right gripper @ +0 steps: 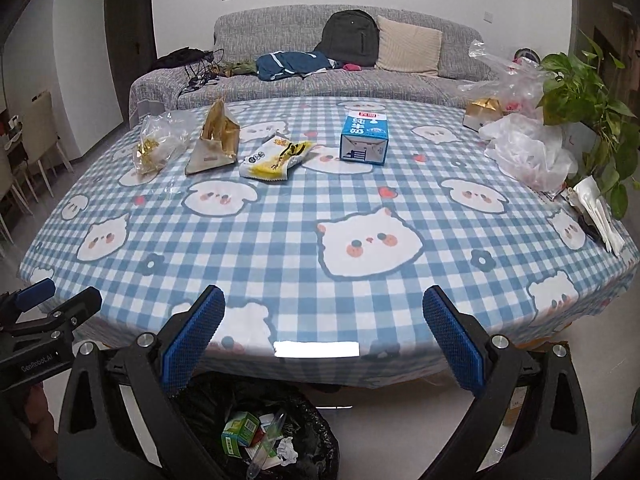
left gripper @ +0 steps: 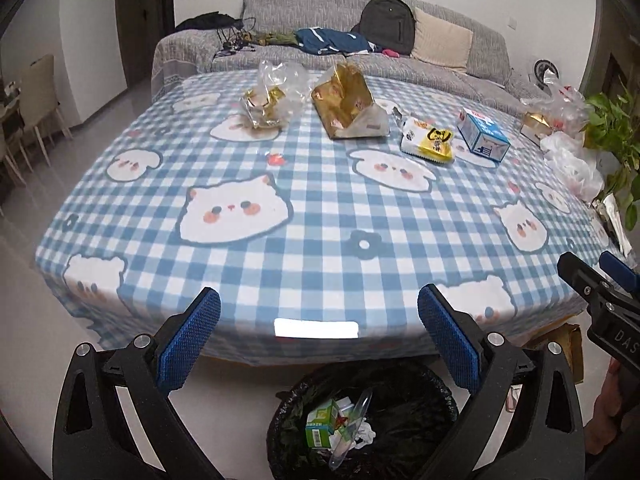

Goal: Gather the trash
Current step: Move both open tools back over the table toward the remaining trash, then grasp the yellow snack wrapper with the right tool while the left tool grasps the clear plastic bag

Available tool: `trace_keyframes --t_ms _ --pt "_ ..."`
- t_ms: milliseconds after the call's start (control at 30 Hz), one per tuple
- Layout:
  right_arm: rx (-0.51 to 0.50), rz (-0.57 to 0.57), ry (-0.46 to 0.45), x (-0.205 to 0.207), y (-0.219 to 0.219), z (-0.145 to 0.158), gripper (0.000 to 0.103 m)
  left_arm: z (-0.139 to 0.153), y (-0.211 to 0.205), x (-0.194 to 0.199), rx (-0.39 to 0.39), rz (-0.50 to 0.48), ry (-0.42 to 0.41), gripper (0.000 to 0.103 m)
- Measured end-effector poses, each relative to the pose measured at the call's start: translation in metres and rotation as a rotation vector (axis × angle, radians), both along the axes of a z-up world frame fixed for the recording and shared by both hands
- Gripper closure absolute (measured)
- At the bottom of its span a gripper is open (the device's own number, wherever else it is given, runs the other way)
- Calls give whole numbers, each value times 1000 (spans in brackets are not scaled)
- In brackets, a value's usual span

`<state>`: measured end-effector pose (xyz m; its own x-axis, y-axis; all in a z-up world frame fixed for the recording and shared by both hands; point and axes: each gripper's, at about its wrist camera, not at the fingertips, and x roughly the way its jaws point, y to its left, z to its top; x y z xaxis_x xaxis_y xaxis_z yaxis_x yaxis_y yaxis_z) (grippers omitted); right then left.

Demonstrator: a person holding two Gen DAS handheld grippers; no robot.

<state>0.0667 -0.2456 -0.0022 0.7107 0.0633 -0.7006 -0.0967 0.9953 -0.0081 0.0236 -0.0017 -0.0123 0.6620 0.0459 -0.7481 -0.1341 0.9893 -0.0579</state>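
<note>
Below our two hand-held grippers sits the bin [left gripper: 362, 420], lined with a black bag and standing on the floor just in front of the bench [left gripper: 320, 264]; inside it we see a green carton [left gripper: 322, 426], a clear plastic piece and some crumpled white paper. Our left hand-held gripper [left gripper: 319, 322] hangs over the bin's near rim with its blue pads spread wide and nothing between them, and our right hand-held gripper [right gripper: 324, 322] is just the same, wide apart and empty, beside the left one. On the bench, covered in a blue checked cloth with white animal faces, the remaining trash lies along the far side: a clear plastic bag [right gripper: 158, 142] with gold wrappers inside, a gold foil bag [right gripper: 216, 140] standing open, a white and yellow snack packet [right gripper: 276, 160] lying flat, and a blue and white milk carton [right gripper: 365, 138] upright, well apart from the bin. At the right edge we see more clear and white plastic bags [right gripper: 528, 152], a small gold box [right gripper: 482, 112] and a leafy green plant [right gripper: 584, 96]. Behind the bench stands a grey sofa [right gripper: 280, 28] with a black backpack, a beige cushion and clothes on it.
</note>
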Motion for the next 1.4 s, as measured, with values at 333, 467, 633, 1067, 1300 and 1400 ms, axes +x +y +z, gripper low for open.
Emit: trace_keyframes --t_ms 333,467,633,1067,1300,1400 --pt "12 -25 -6 50 1 25 8 23 34 38 11 35 -22 6" --pt "-1 -16 -13 67 9 32 8 31 50 58 20 59 -27 6" --pt "5 -5 -3 92 21 33 8 34 64 86 41 68 -23 6" --pt "33 -1 65 178 47 7 8 31 83 172 50 77 -5 6" --pt "37 12 130 219 62 -15 9 26 95 219 59 100 15 6" --pt "35 10 134 232 69 -19 10 19 101 237 54 104 33 6"
